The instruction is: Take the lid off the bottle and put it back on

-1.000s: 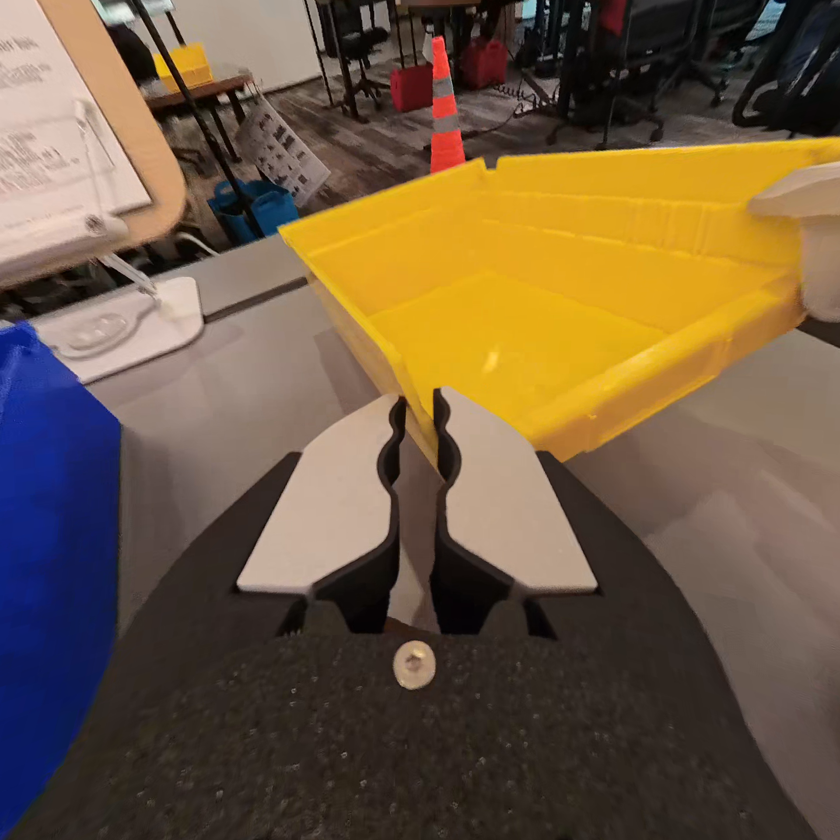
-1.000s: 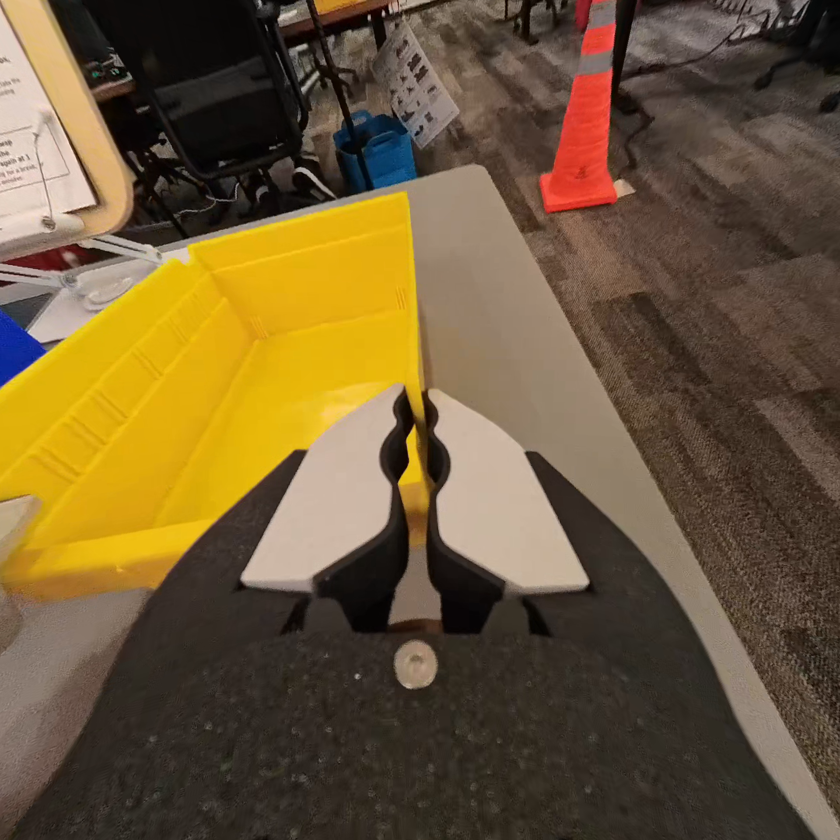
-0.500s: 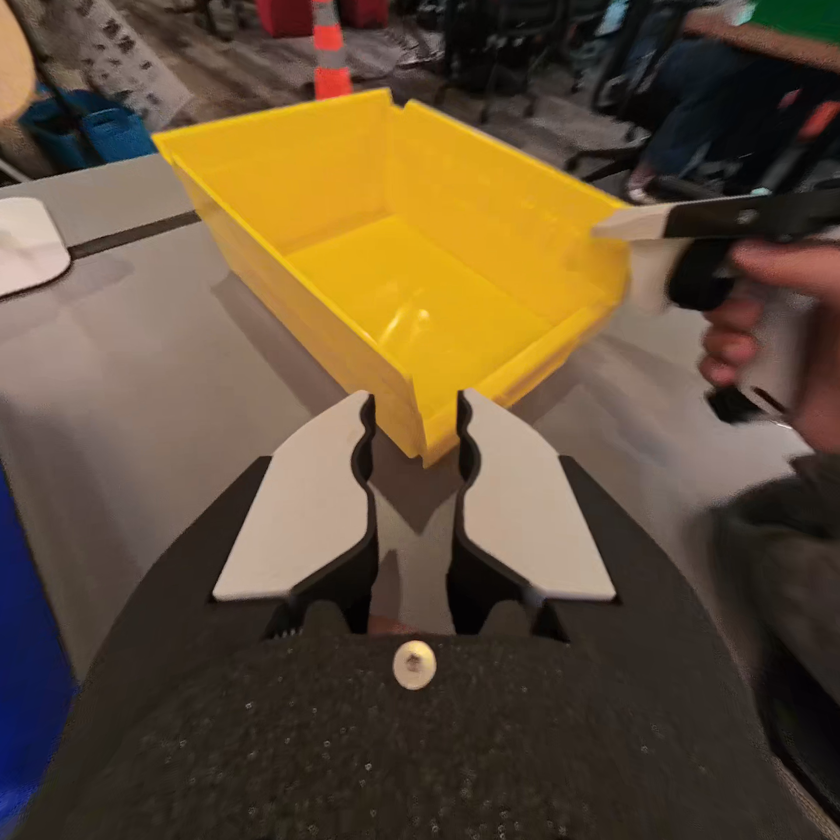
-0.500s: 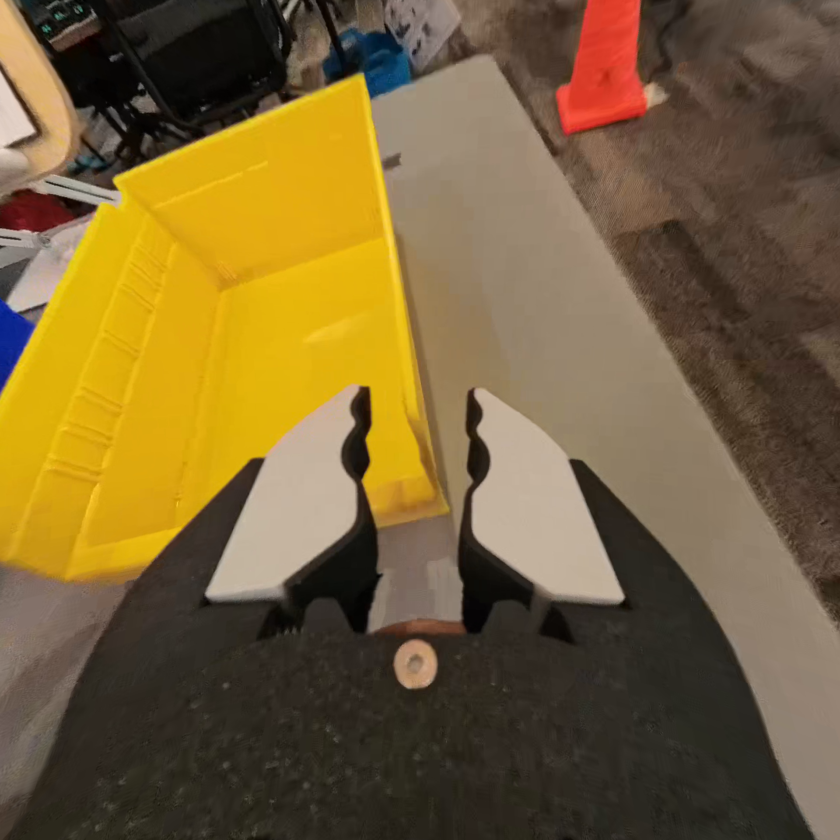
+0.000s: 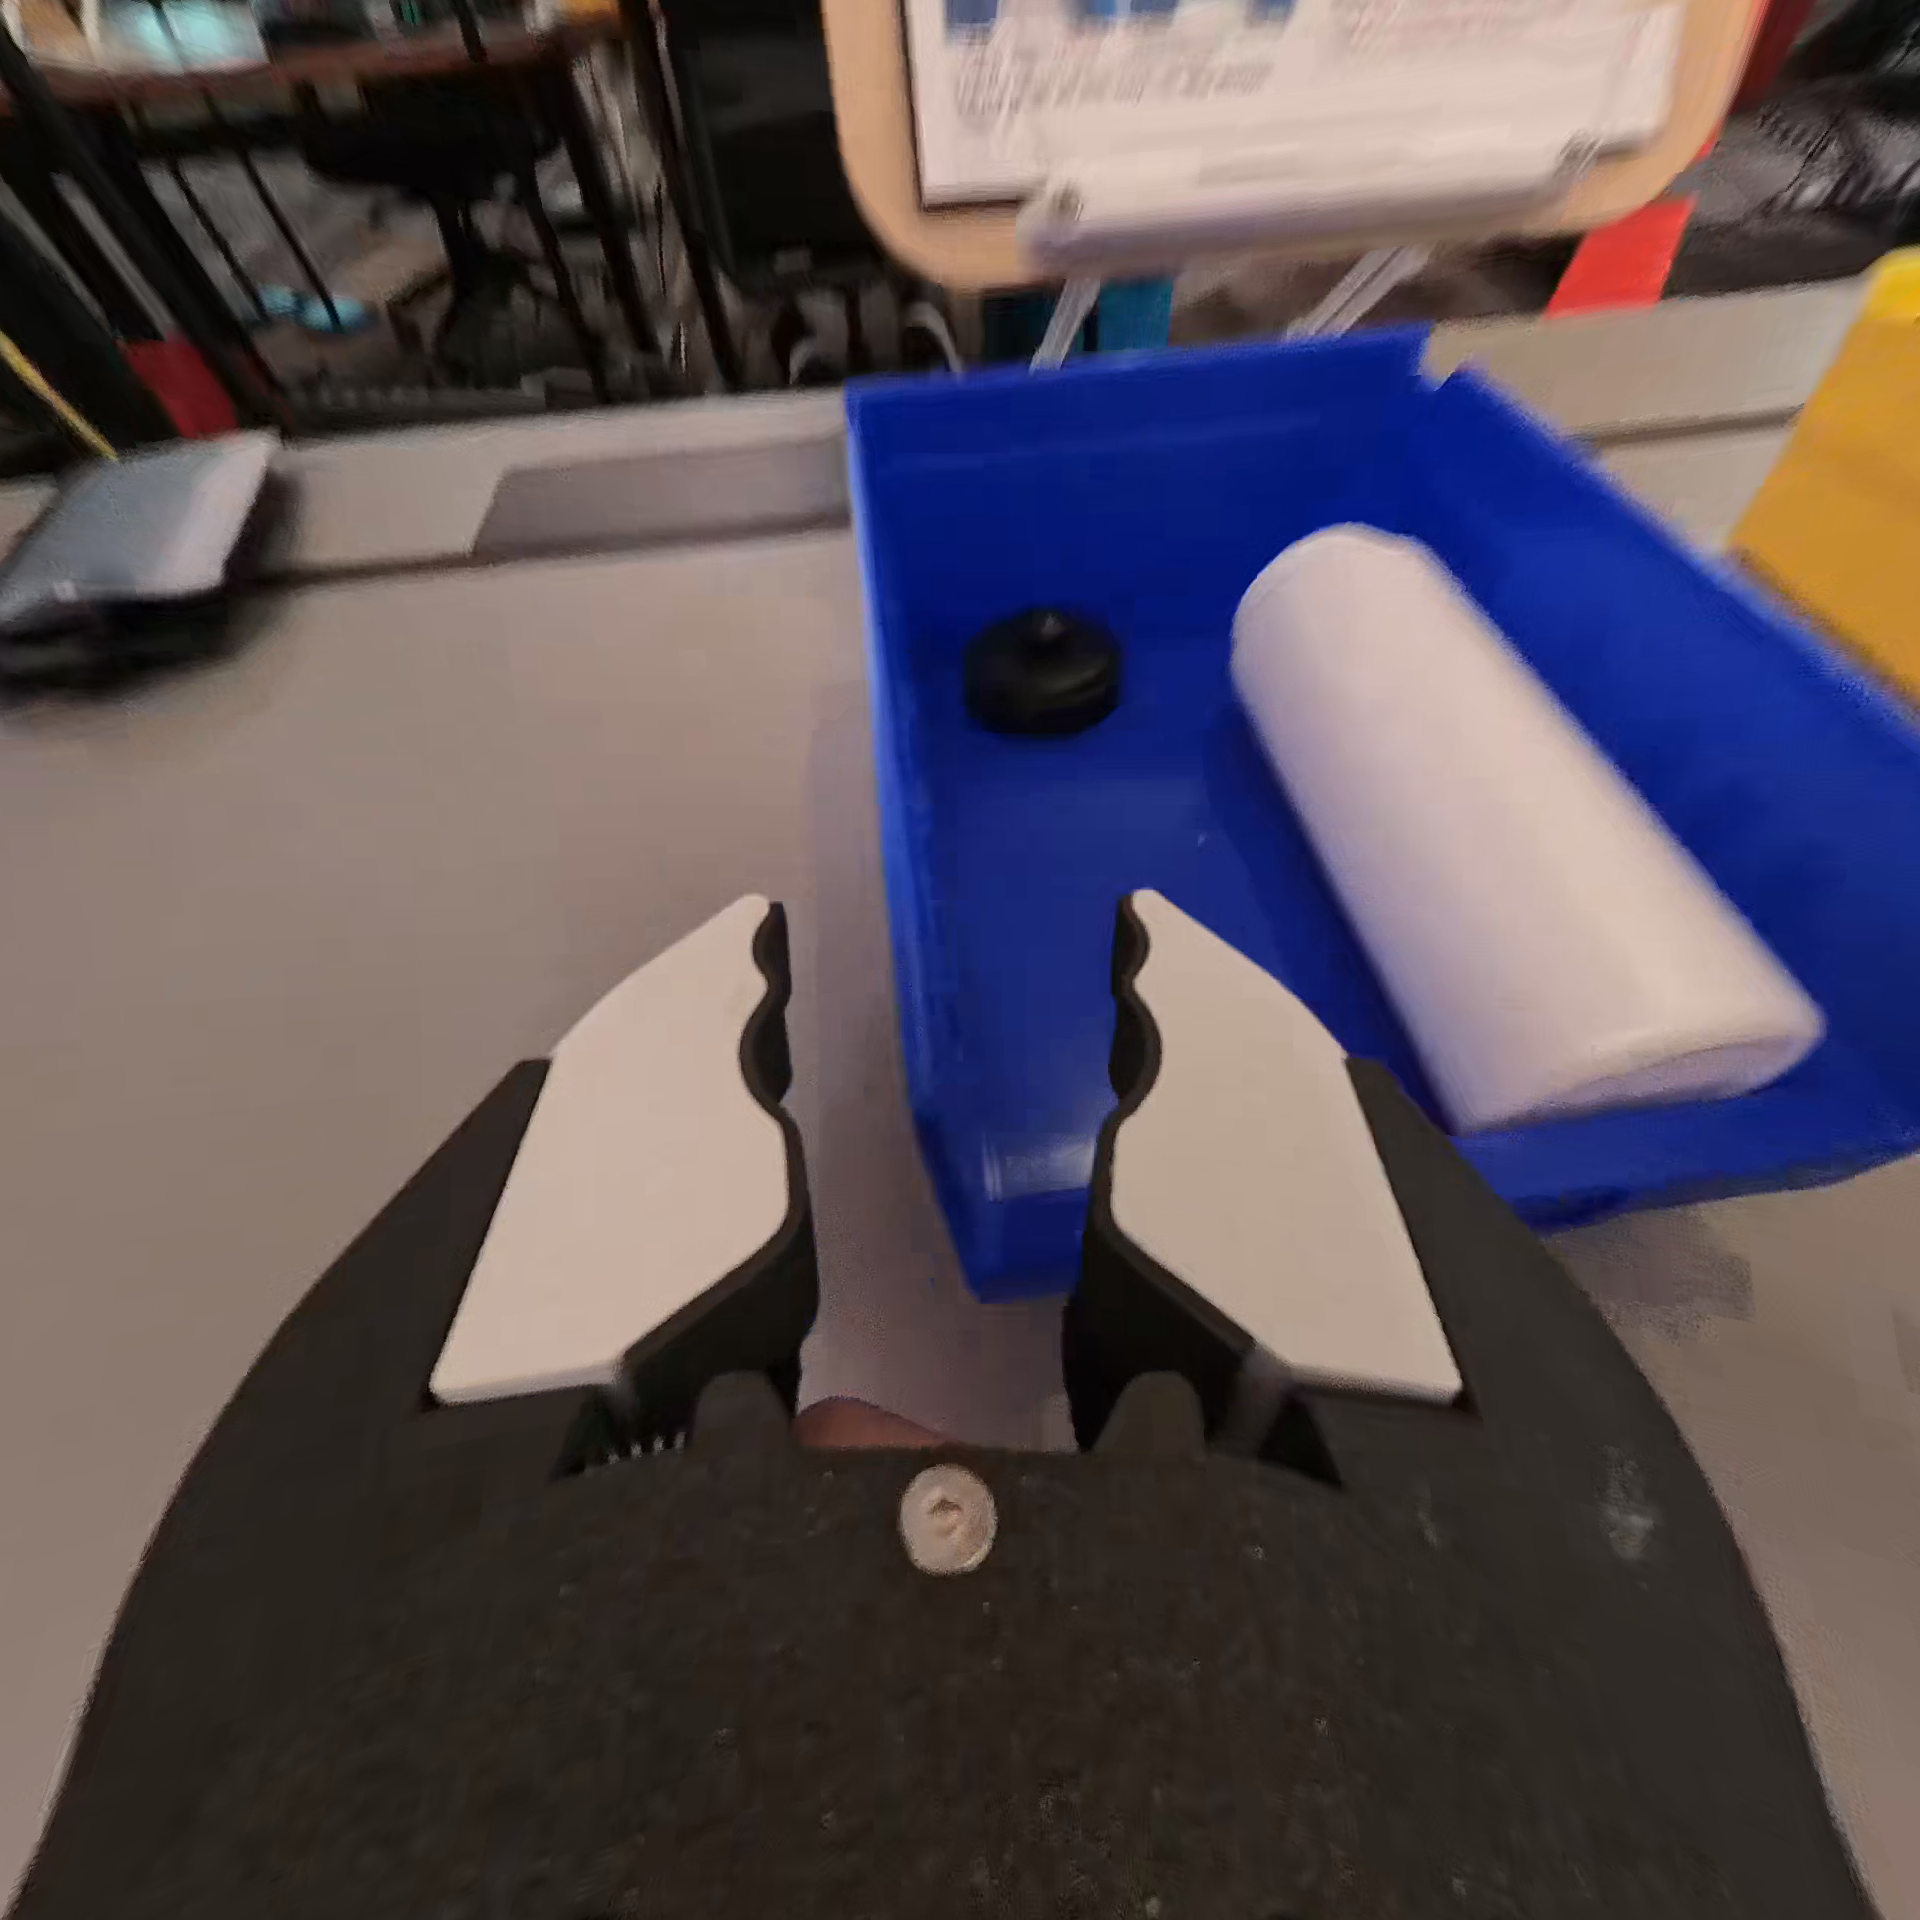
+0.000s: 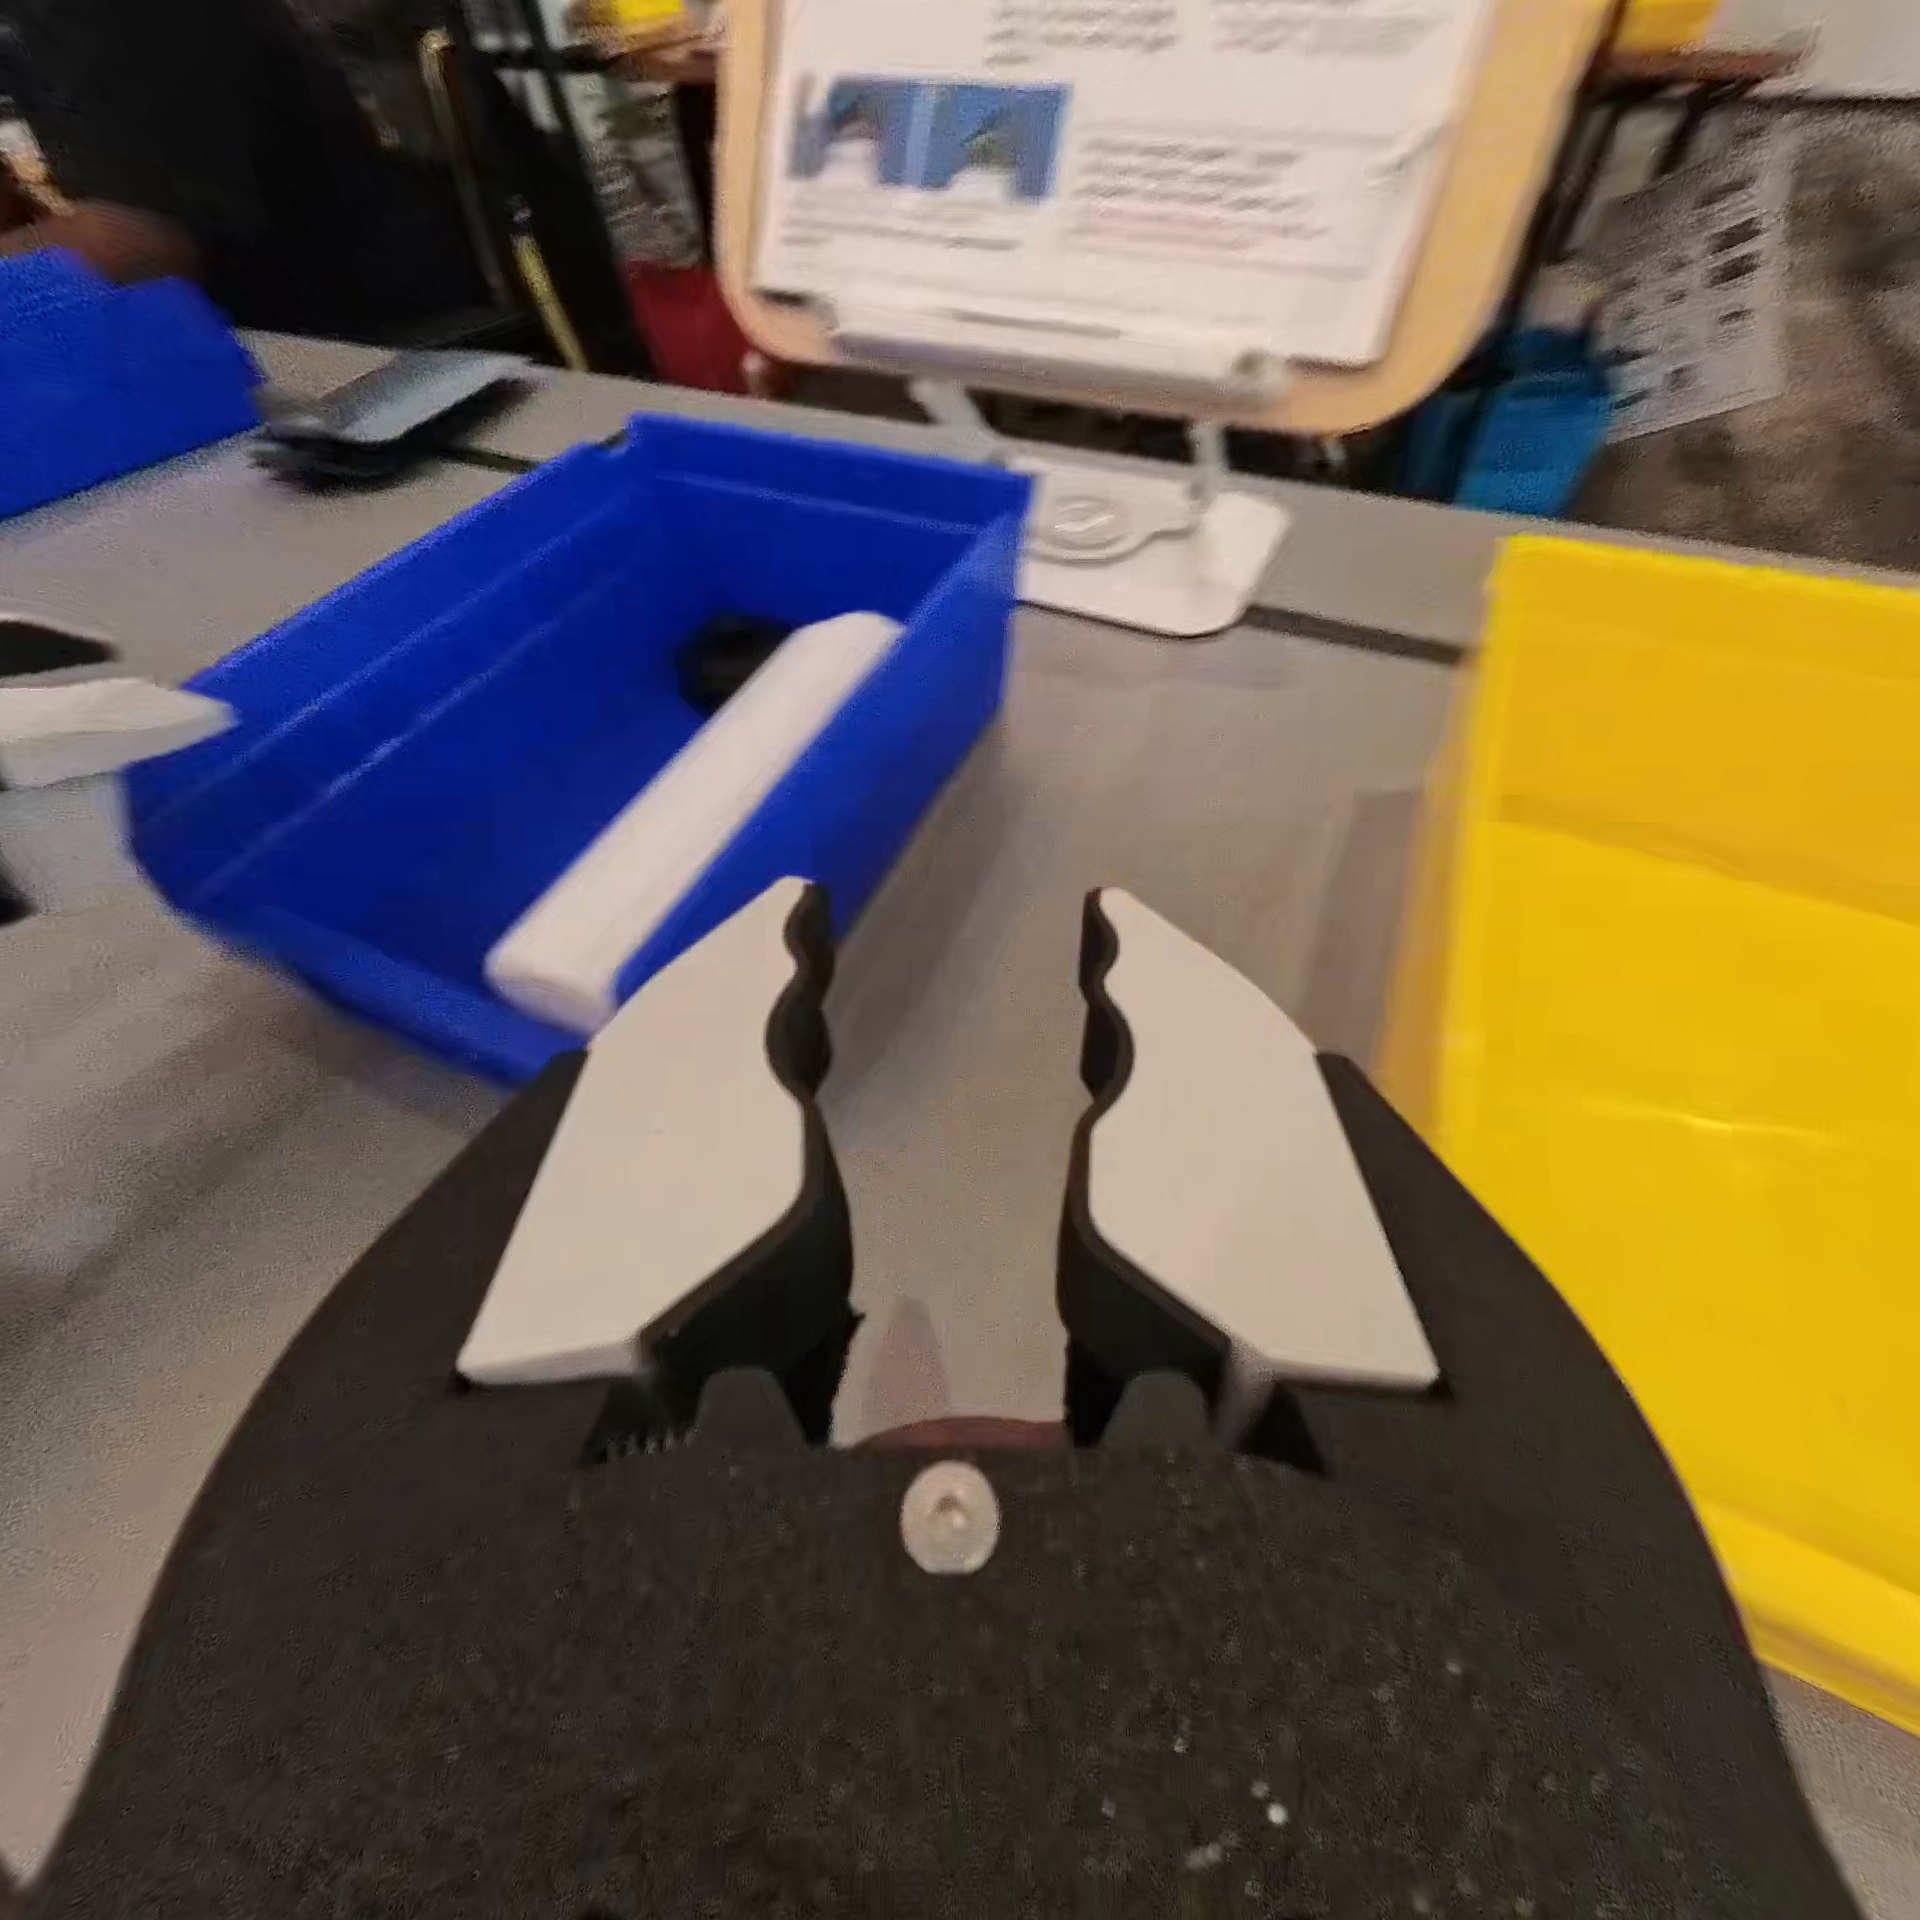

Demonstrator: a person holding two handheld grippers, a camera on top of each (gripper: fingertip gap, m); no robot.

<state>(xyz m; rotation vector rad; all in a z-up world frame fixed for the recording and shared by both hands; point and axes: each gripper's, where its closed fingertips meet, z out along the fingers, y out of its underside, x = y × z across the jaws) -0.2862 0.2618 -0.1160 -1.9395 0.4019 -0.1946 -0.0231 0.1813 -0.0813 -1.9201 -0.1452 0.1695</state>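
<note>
The grey table (image 5: 416,831) carries a blue bin (image 5: 1143,447) and a yellow bin (image 6: 1662,935). The left gripper (image 5: 951,914) hovers at the blue bin's near left corner, fingers apart and empty. The right gripper (image 6: 956,909) hangs between the bins, likewise spread. Both views are blurred. The white bottle (image 5: 1486,821) lies on its side inside the blue bin, ahead and right of the left gripper, with the black lid (image 5: 1042,670) just beside it.
</note>
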